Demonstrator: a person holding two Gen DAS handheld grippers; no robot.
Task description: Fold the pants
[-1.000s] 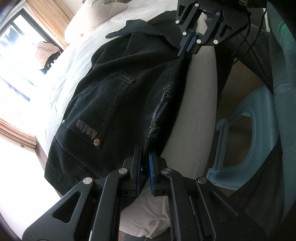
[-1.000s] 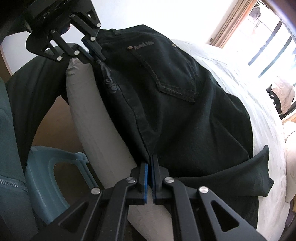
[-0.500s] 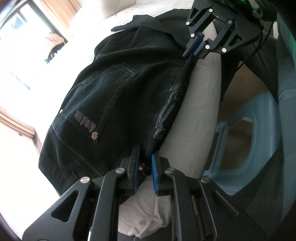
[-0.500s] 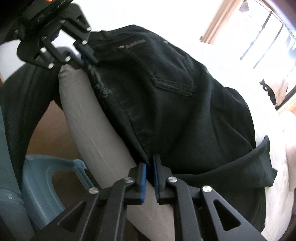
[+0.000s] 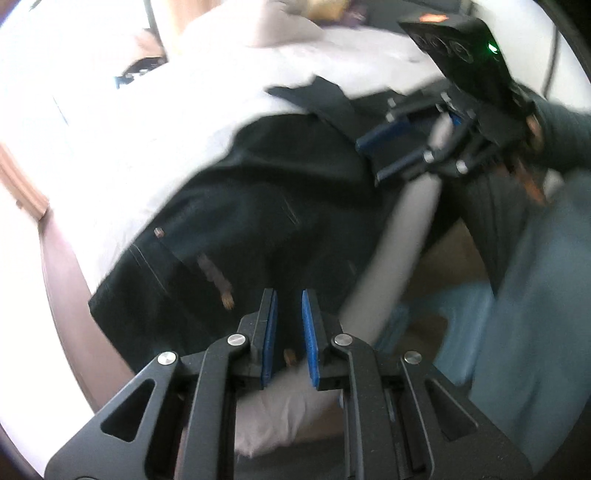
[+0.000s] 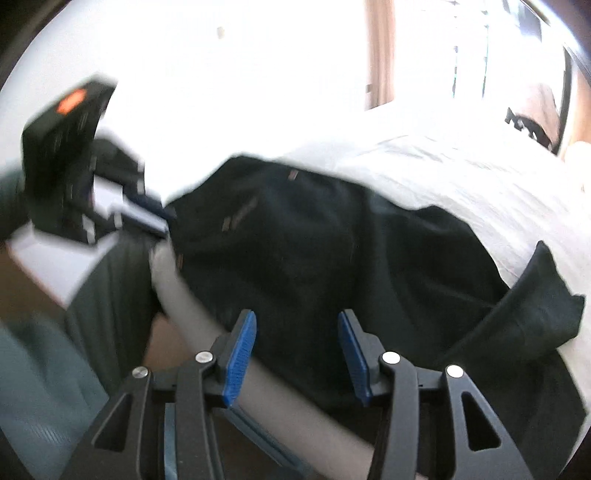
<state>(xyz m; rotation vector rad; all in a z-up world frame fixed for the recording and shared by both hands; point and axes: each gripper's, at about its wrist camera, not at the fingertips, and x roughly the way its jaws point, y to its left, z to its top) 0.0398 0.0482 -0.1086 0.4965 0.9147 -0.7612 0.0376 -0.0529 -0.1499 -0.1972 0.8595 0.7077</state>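
Observation:
Black jeans (image 5: 266, 206) lie folded on the white bed, near its edge; in the right wrist view the jeans (image 6: 317, 243) fill the middle. My left gripper (image 5: 289, 325) is open with a narrow gap, just off the waistband edge, holding nothing. My right gripper (image 6: 297, 347) is wide open above the jeans' near edge, holding nothing. Each gripper shows in the other's view: the right gripper (image 5: 397, 155) open at the far end of the jeans, the left gripper (image 6: 144, 218) at the waistband end. Both views are motion-blurred.
The white bed (image 5: 147, 122) extends behind the jeans, with a pillow (image 5: 258, 29) at the far end. The mattress side (image 5: 399, 251) drops beside the jeans. A light blue plastic stool (image 5: 454, 314) stands on the floor below. A window (image 6: 472, 48) is beyond the bed.
Both grippers have let go of the jeans' edge and opened, the right one wide. The jeans have dropped onto the bed. Both grippers have moved fast, blurring the views.

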